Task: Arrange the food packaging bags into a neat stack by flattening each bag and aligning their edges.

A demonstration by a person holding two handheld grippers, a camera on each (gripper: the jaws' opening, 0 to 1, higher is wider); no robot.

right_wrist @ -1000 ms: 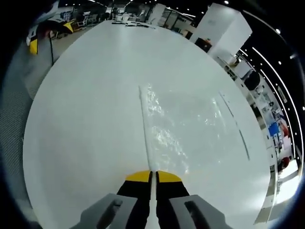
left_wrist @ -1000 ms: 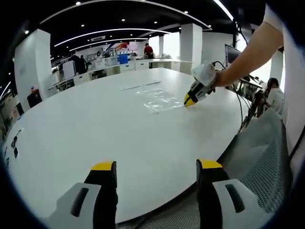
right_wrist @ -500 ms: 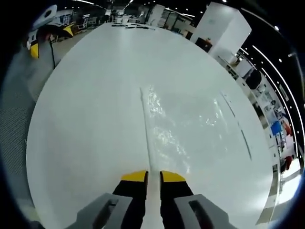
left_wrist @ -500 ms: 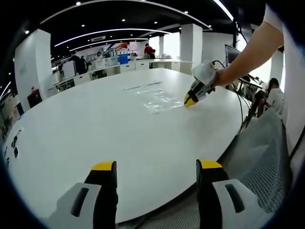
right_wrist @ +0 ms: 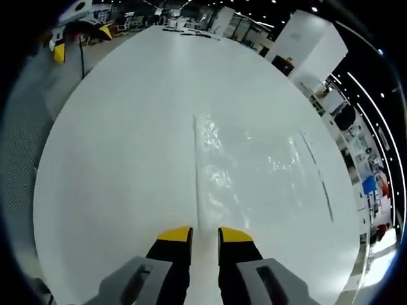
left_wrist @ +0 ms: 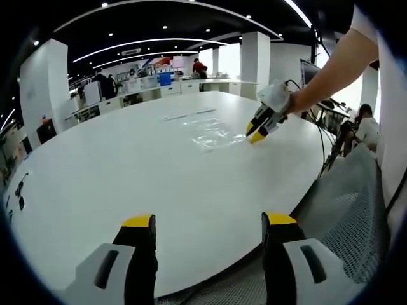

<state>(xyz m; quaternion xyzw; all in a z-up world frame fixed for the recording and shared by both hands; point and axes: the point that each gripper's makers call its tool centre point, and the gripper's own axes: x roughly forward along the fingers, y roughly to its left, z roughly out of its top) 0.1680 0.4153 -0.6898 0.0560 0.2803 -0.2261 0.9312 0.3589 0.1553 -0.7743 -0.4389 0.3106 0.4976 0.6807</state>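
A clear food packaging bag (right_wrist: 248, 171) lies flat on the white round table (right_wrist: 114, 159), its sealed edge running toward my right gripper. My right gripper (right_wrist: 204, 233) hovers just behind the near end of that edge, jaws open with a gap and nothing between them. Beyond the bag a thin clear strip (right_wrist: 316, 175) lies on the table. In the left gripper view the same bag (left_wrist: 212, 133) sits far across the table, with the right gripper (left_wrist: 254, 134) at its right corner, held by a person's arm. My left gripper (left_wrist: 208, 222) stands open over the table's near edge, holding nothing.
A grey mesh chair (left_wrist: 346, 210) stands to the right of the table's near edge. Desks, white pillars and people fill the office behind the table (left_wrist: 95, 178). Small dark items (left_wrist: 19, 190) lie at the far left of the table.
My right gripper has opened, letting go of the bag's edge, and has drawn back and up a little. The left gripper has not moved.
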